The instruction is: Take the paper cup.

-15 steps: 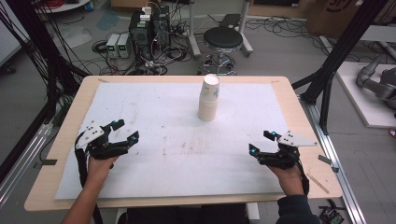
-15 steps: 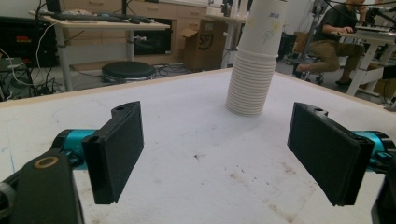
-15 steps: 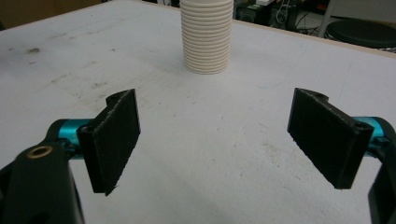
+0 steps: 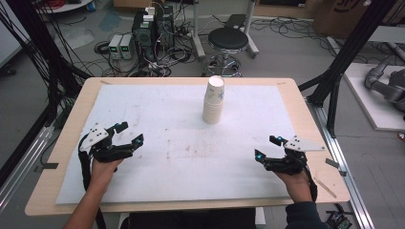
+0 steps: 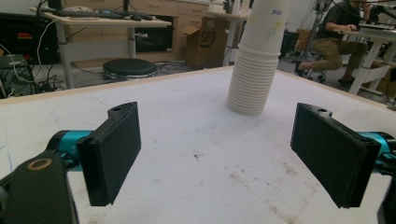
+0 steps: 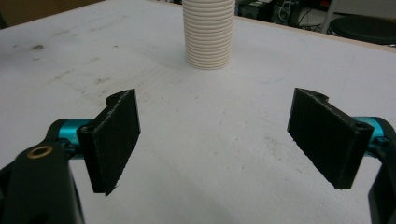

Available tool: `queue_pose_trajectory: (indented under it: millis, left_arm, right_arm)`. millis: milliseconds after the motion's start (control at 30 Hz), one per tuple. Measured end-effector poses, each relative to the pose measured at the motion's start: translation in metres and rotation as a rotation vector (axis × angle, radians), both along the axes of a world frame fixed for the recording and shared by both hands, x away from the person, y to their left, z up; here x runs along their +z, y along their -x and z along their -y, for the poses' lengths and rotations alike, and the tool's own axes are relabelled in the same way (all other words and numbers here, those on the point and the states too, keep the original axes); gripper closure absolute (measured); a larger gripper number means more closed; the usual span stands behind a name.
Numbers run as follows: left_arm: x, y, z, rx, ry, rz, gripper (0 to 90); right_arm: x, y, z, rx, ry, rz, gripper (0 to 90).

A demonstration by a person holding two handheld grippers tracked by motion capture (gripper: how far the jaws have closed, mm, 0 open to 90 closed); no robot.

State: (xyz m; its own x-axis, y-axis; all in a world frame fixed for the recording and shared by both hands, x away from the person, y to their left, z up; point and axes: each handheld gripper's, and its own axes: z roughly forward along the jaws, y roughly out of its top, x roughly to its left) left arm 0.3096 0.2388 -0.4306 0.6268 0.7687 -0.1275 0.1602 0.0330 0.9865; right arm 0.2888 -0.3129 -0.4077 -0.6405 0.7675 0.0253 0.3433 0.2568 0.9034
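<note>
A tall stack of white paper cups (image 4: 213, 100) stands upright on the white mat (image 4: 181, 143), toward the far middle of the table. My left gripper (image 4: 130, 134) rests low at the mat's left side, open, nothing between its jaws. My right gripper (image 4: 267, 148) sits at the right side, open and empty too. In the left gripper view the cup stack (image 5: 256, 60) rises ahead, right of centre, beyond the gripper (image 5: 229, 156). In the right gripper view the cup stack (image 6: 208, 35) stands ahead, slightly left of centre, past the gripper (image 6: 215, 144).
The mat carries faint brown stains (image 4: 191, 148) in its middle. The wooden table edge (image 4: 191, 80) frames it. Beyond the far edge are a black stool (image 4: 228, 40) and electronics with cables (image 4: 148, 28) on the floor. Black frame posts (image 4: 344, 52) rise at the right.
</note>
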Motion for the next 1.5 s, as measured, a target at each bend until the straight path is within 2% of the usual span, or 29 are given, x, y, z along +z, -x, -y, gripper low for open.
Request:
queue_pose_trajectory:
  millis: [100, 433, 533, 567, 633, 800, 933, 967, 1000, 1100, 1133, 1200, 1233, 1267, 1333, 1433, 1500]
  left_arm:
    - [0.002, 0.002, 0.004, -0.01, -0.003, 0.007, 16.2]
    - [0.011, -0.006, 0.017, -0.046, -0.017, 0.004, 16.2]
    - [0.018, -0.012, 0.023, -0.07, -0.025, 0.006, 16.3]
    - [0.025, -0.017, 0.027, -0.084, -0.025, 0.02, 16.3]
    - [0.03, -0.019, 0.03, -0.092, -0.023, 0.024, 16.3]
    - [0.055, -0.037, 0.05, -0.165, -0.017, 0.04, 16.3]
    - [0.066, -0.048, 0.062, -0.197, -0.022, 0.039, 16.3]
    - [0.073, -0.057, 0.07, -0.211, -0.025, 0.032, 16.3]
    - [0.073, -0.057, 0.07, -0.211, -0.025, 0.032, 16.3]
    - [0.081, -0.07, 0.081, -0.225, -0.029, 0.017, 16.3]
    - [0.086, -0.079, 0.09, -0.238, -0.039, 0.012, 16.3]
    - [0.088, -0.083, 0.094, -0.239, -0.043, 0.009, 16.3]
    - [0.093, -0.091, 0.101, -0.243, -0.044, 0.005, 16.3]
    - [0.093, -0.091, 0.101, -0.243, -0.044, 0.005, 16.3]
    - [0.098, -0.104, 0.112, -0.24, -0.045, -0.001, 16.3]
    - [0.1, -0.112, 0.119, -0.24, -0.048, -0.002, 16.2]
    - [0.103, -0.124, 0.132, -0.256, -0.053, -0.02, 16.0]
  right_arm:
    - [0.002, 0.002, -0.004, 0.01, -0.001, 0.006, 17.1]
    - [0.005, 0.001, -0.003, 0.008, 0.005, 0.016, 17.2]
    - [0.005, 0.0, -0.002, 0.003, 0.008, 0.019, 17.2]
    - [0.006, 0.0, -0.003, 0.004, 0.007, 0.022, 17.2]
    - [0.006, 0.001, -0.003, 0.004, 0.009, 0.02, 17.1]
    - [0.008, 0.0, -0.005, 0.009, 0.009, 0.019, 17.2]
    - [0.007, -0.001, -0.004, 0.012, 0.007, 0.015, 17.1]
    - [0.007, -0.001, -0.004, 0.01, 0.008, 0.013, 17.1]
    - [0.006, -0.001, -0.004, 0.014, 0.009, 0.011, 17.1]
    - [0.007, -0.001, -0.005, 0.016, 0.011, 0.011, 17.2]
    - [0.007, -0.001, -0.004, 0.018, 0.009, 0.014, 17.1]
    - [0.007, -0.001, -0.004, 0.018, 0.005, 0.013, 17.2]
    - [0.007, -0.002, -0.004, 0.021, 0.006, 0.013, 17.1]
    - [0.007, -0.002, -0.004, 0.021, 0.006, 0.013, 17.1]
    - [0.007, -0.002, -0.006, 0.023, 0.006, 0.003, 17.1]
    - [0.007, -0.003, -0.007, 0.028, 0.007, 0.008, 17.2]
    - [0.007, -0.002, -0.006, 0.026, 0.004, 0.005, 17.1]
